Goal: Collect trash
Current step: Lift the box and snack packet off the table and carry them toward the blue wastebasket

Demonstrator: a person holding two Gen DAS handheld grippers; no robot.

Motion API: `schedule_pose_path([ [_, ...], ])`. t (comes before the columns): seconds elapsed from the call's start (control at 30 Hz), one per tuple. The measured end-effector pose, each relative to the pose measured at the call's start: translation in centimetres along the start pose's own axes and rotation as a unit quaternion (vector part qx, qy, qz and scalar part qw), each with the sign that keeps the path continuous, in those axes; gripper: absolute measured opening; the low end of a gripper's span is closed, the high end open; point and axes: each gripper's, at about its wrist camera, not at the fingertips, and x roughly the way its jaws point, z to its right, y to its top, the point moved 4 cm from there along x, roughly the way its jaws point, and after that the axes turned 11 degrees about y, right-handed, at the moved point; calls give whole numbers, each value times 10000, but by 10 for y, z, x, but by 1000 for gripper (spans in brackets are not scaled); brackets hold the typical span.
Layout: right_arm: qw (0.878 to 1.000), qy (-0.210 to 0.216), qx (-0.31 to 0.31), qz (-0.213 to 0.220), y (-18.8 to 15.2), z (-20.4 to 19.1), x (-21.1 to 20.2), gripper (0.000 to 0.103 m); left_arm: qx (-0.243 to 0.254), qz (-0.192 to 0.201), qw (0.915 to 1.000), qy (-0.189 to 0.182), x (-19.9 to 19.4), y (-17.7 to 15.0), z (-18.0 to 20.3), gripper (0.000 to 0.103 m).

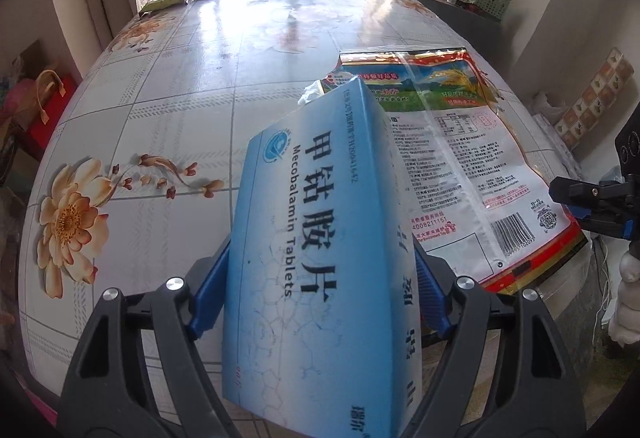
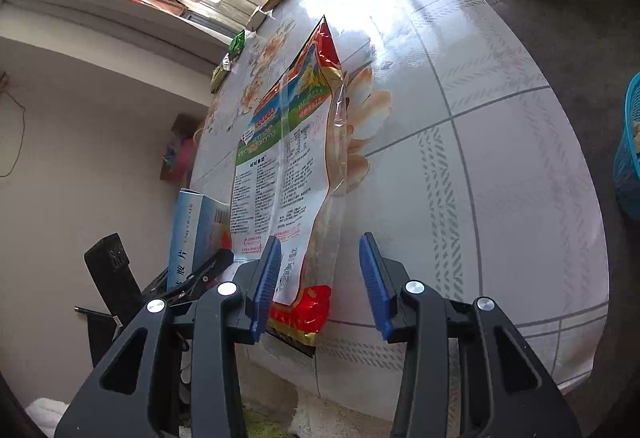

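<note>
While the left gripper [image 1: 320, 286] clamps a blue box [image 1: 320, 238] between its blue pads [image 1: 208, 290], the box juts up and forward over the near edge of the floral table [image 1: 168, 78]. Just right of it a flattened rice bag [image 1: 472, 158] lies on the tabletop, its red bottom edge overhanging the near rim. The right gripper [image 2: 320, 278] has its jaws wide apart and holds nothing, its fingers on either side of the bag's near end. A blue basket [image 2: 630, 158] shows at far right.
</note>
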Motion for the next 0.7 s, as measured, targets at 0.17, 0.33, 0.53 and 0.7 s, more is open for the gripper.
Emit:
schedule_pose_path([
  [0.17,9997,170,154,4,12,1,13,41,-1,-18,10000,18,1,1,2,74],
  [0.33,9983,475,186,-291,5,-11,35,41,-44,-32,10000,-8,2,3,3,74],
  [0.53,9998,97,133,-143,2,-10,35,17,-427,-117,9969,-643,0,7,-6,74],
  [0.7,9998,-146,88,119,4,-5,19,8,-751,-22,9938,-817,-8,10,-23,74],
])
